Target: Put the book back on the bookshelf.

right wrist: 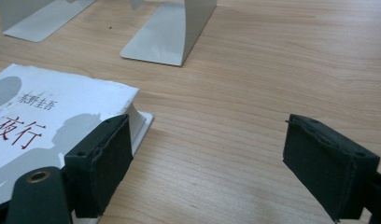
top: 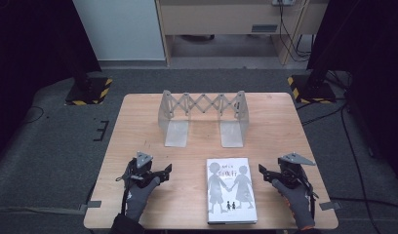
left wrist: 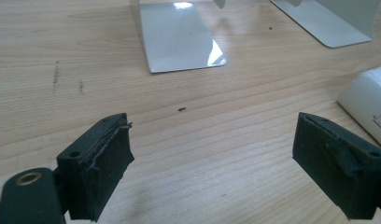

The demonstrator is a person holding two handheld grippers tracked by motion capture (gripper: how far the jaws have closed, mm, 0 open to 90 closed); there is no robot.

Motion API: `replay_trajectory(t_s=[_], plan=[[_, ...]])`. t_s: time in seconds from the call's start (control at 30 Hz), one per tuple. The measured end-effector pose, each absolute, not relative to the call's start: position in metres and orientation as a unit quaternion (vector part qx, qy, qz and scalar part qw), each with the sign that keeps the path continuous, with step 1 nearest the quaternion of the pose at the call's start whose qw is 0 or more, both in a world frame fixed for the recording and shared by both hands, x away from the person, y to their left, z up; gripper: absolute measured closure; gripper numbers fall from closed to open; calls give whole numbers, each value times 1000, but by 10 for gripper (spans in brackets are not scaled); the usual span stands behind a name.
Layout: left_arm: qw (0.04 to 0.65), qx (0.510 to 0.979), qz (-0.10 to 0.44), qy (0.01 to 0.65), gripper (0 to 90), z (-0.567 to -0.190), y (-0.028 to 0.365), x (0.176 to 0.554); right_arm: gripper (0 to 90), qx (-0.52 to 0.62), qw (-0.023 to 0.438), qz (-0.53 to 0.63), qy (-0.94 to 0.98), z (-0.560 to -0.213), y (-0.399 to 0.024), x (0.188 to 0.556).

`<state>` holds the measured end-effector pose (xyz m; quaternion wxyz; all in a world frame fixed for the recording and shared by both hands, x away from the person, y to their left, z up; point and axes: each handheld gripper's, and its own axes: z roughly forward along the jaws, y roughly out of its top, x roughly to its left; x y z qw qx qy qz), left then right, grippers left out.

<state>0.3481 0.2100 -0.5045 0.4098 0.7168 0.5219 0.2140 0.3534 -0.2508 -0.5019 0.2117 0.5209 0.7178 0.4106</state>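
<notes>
Book flat between both grippers
Left gripper and right gripper flank it, jaws apart and empty, apparently poised to grasp its edges.

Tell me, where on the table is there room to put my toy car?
Bare wood lies between the left gripper and the book, and right of the bookend rack up to the table edge. It is tighter between book and right gripper.

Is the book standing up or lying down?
Lying down. The book rests flat on the table, cover facing up, in front of the metal book rack, between the two claws.
</notes>
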Motion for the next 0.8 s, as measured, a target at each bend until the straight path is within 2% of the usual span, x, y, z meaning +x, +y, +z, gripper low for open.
replay_trajectory(t_s=[0.8], plan=[[419, 768, 212, 435, 151, -498, 166, 328, 213, 491, 172, 438, 733, -499, -223, 333]])
